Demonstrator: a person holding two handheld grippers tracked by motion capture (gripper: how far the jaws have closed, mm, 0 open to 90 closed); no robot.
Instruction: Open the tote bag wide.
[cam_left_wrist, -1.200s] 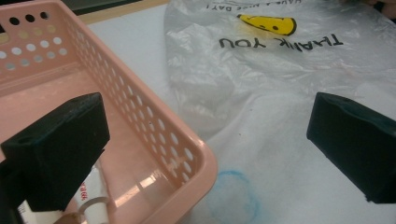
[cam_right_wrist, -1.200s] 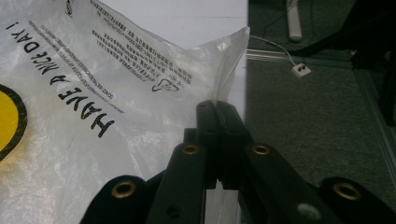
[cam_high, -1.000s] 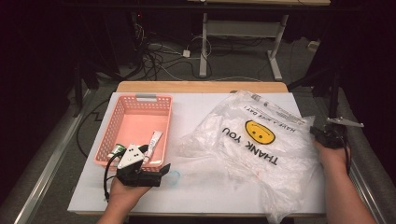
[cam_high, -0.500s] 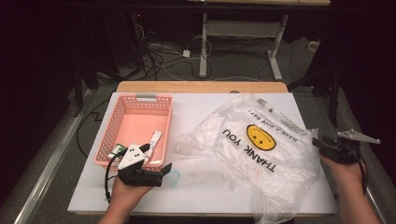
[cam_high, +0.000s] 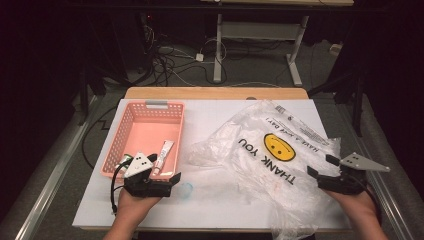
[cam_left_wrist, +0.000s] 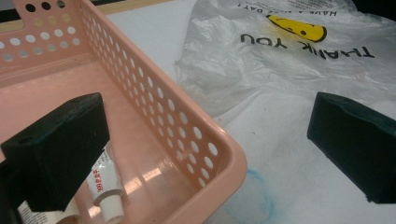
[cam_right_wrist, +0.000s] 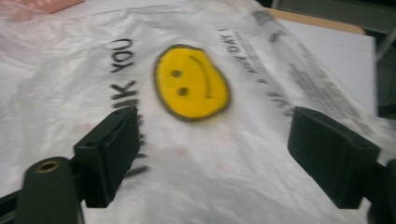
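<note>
— Now, how does the right gripper (cam_high: 320, 166) stand?
— Its jaws have just been opening; they gape wide, nothing between them, over the near right edge of the crinkled clear plastic bag with a yellow smiley face (cam_high: 272, 150).
— And the left gripper (cam_high: 170, 181)?
— Open too, empty, at the near right corner of the pink perforated plastic basket (cam_high: 172, 111), where a white tube (cam_high: 163, 153) lies.
— The bag?
— Spread on the white table (cam_high: 210, 117), right of the basket.
</note>
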